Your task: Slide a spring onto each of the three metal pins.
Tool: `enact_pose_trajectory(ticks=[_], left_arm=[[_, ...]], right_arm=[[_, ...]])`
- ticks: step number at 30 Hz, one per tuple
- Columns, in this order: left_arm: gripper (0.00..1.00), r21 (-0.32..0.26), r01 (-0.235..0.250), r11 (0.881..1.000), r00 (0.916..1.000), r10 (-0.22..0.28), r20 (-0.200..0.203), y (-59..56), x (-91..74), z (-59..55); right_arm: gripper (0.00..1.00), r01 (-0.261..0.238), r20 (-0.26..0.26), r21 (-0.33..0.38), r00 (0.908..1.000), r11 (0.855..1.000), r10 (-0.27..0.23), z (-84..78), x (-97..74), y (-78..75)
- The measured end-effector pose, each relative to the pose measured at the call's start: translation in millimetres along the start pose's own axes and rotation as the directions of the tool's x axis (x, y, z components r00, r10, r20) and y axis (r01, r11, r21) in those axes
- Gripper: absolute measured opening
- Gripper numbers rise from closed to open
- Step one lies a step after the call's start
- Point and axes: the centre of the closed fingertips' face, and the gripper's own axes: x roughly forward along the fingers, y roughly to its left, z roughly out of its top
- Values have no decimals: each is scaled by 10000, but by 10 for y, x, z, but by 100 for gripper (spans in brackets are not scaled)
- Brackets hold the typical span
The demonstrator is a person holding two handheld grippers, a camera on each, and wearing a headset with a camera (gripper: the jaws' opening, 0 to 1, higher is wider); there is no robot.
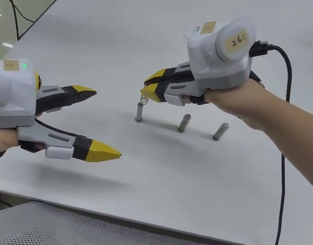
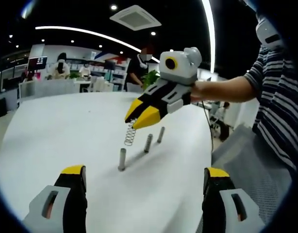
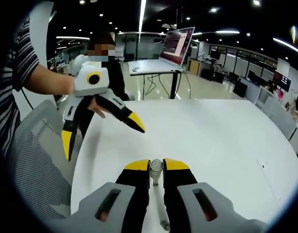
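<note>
Spring (image 1: pixel 144 98): pinched at its upper end, hanging just above the bare pin (image 1: pixel 139 112), its lower end close to the pin's top; whether they touch is unclear.
Bare pin: upright on the white table (image 1: pixel 197 194), the nearest of the three pins to the left tongs.
Right tongs (image 1: pixel 144 87): directly over the bare pin, the jaws closed down to the width of the spring they hold.
Other pins: two, in a row away from the bare pin toward the right hand, the nearer (image 1: pixel 184 122) and the farther (image 1: pixel 220 131), each wearing a spring.
Left tongs (image 1: pixel 107 122): well to the side of the bare pin, jaws spread wide, holding nothing.
</note>
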Motion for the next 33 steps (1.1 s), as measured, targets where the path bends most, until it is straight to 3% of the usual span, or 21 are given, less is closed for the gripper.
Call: enact_pose_trajectory(ticks=[16,24,33], left_arm=[[98,-167,-92,9998,9999,93,92,21,-19,3],[98,-204,-154,9997,9999,155,31,26,-26,-29],[98,-272,-194,9994,9998,195,41,20,-40,-45]], right_arm=[[7,-92,-508,-210,9987,9997,81,-127,184,18],[7,-243,-1144,-25,9931,9997,239,-339,381,35],[7,-233,-1704,-480,9853,9986,148,-513,476,46]])
